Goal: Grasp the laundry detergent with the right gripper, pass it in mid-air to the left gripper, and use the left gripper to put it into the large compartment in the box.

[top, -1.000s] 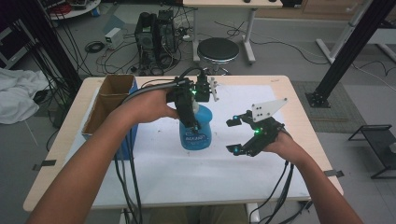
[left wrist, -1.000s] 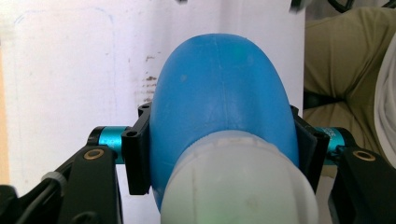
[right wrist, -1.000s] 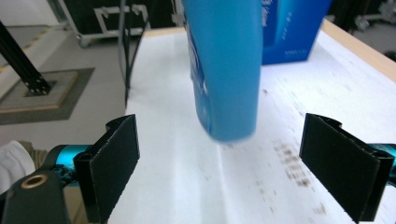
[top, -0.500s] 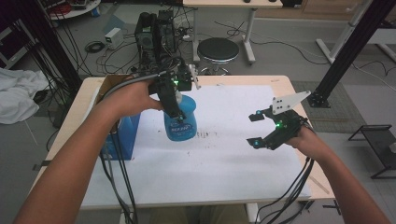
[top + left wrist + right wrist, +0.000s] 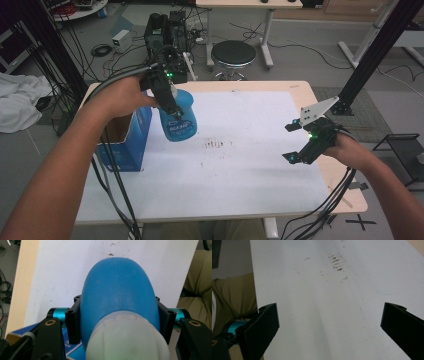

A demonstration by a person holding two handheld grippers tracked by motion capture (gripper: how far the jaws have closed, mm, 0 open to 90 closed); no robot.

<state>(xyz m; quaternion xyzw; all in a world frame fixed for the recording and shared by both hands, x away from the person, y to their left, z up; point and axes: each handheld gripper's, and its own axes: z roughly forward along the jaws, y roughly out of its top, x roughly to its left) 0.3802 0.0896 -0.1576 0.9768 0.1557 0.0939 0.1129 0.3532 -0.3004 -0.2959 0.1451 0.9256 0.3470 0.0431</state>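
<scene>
Left gripper (image 5: 167,95) is clamped on the blue bottle (image 5: 178,116), both pads pressed to its sides, holding it off the white sheet (image 5: 250,165) near the left edge, beside the blue box (image 5: 125,150). Right gripper (image 5: 300,142), near the right edge, has just been opening; its jaws stand wide with nothing between them.

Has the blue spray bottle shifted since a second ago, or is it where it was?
Yes. Held in the left claw, the blue spray bottle has moved left, toward the blue box, away from the brown marks.

Grey floor (image 5: 310,55), round black stool (image 5: 233,52), tangled cables (image 5: 260,35) behind.
</scene>
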